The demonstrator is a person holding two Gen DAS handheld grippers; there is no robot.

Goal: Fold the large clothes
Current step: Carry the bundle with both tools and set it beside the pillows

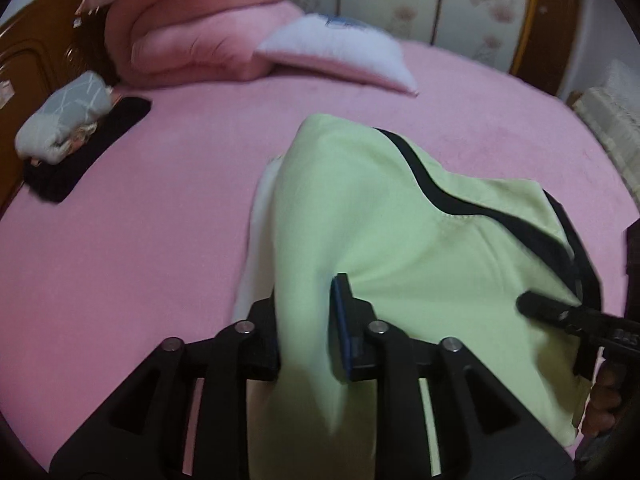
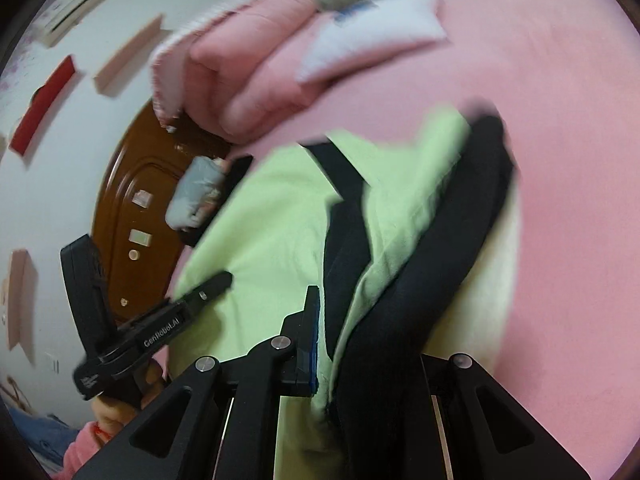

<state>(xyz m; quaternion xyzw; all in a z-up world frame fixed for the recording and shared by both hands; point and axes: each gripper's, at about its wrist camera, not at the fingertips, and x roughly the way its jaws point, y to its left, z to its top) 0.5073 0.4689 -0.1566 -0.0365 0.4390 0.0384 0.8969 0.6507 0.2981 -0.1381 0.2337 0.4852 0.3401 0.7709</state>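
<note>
1. While both grippers carry it over the pink bed point(image 1: 160, 220), the light green garment point(image 1: 380, 220) hangs in a draped bundle above the bed's middle, its lower folds appearing to trail on the sheet.
2. The left gripper point(image 1: 308, 332) has a fold of green cloth running between its narrow-set jaws; whether the pads actually press on it I cannot tell, since the cloth hides the contact.
3. The right gripper point(image 2: 360, 344) is nearly closed, and the garment's black trim point(image 2: 440, 240) and green fabric pass between its jaws, so it looks clamped on that edge.
4. Holding two separate points of one edge probably lets the person spread the cloth flat before the first fold.
5. The garment is pale green, soft and thick, with a black band curving across it and a white inner side point(image 1: 260, 208) showing at its left border; it is crumpled, not yet laid square.
6. Towards the headboard point(image 1: 28, 72) end of the bed lie a stacked pink quilt point(image 1: 208, 32), a white pillow point(image 1: 340, 48) and a grey bundle point(image 1: 68, 112) on a black cloth point(image 1: 88, 152), all well apart from the garment.
7. Blur in the right wrist view suggests the cloth is in motion.
</note>
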